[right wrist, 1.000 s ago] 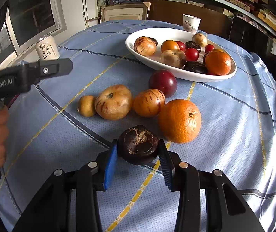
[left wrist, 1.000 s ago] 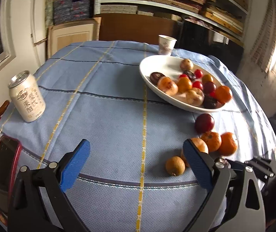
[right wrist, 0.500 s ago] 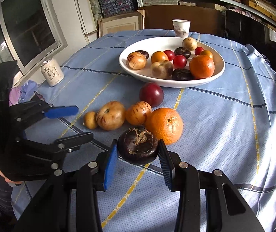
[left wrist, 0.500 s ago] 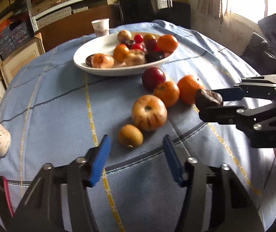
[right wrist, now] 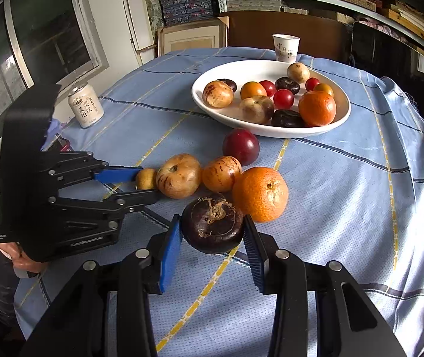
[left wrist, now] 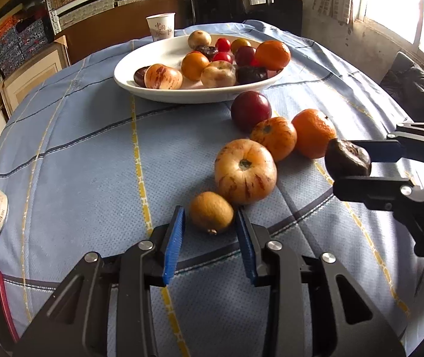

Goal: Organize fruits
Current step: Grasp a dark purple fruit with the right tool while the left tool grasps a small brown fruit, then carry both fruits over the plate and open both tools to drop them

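The blue checked tablecloth (right wrist: 345, 178) filled most of both views. On it, in the upper middle of the right wrist frame, sat the white oval dish (right wrist: 227, 113), already loaded with tomatoes, an orange and dark fruit. Below the dish, near the frame's centre, loose fruit lay in a cluster: a large orange (right wrist: 260, 194), a striped pale tomato (right wrist: 179, 175), a smaller orange-striped tomato (right wrist: 221, 174) touching both, and a dark red plum (right wrist: 240, 146) just behind them.

My right gripper (right wrist: 212, 238) pinched the dark purple mangosteen (right wrist: 212, 226) between its blue pads, low in the centre of its own frame, lifted off the cloth.

My left gripper (left wrist: 210, 235) had its pads drawn in against the small brown kiwi (left wrist: 211, 212), which sat on the cloth at the lower middle of the left wrist frame, touching the striped tomato.

A drink can (right wrist: 85, 105) stood at the left, and a paper cup (right wrist: 285, 47) stood behind the dish.
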`<state>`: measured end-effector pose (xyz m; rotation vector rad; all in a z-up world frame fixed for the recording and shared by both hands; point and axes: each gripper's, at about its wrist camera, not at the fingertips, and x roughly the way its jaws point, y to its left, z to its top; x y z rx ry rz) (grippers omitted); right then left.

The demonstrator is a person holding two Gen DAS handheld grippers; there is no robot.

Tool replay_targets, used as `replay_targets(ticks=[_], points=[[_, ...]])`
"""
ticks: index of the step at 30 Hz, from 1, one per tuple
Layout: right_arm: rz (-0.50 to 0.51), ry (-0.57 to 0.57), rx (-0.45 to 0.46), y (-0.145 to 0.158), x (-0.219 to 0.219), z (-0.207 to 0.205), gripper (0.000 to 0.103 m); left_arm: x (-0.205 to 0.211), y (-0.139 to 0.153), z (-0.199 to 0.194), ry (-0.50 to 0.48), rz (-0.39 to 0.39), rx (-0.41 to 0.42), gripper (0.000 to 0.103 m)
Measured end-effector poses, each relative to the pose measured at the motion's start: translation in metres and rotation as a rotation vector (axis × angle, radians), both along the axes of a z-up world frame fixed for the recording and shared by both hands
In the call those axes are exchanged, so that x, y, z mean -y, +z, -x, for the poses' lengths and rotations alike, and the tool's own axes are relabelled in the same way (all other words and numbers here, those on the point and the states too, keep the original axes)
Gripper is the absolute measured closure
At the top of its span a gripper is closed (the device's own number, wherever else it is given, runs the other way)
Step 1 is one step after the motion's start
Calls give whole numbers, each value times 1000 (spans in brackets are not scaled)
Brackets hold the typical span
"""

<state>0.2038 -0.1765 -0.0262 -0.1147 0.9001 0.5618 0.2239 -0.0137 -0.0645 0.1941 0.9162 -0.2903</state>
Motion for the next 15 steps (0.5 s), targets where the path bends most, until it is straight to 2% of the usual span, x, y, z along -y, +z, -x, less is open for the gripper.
replay_targets(ticks=[9, 15], points=[[-1, -5, -11, 0, 1, 0, 61, 1, 6, 8, 8, -18, 40, 75], [7, 0, 2, -1, 0, 0, 61, -3, 22, 20, 7, 36, 79, 75]])
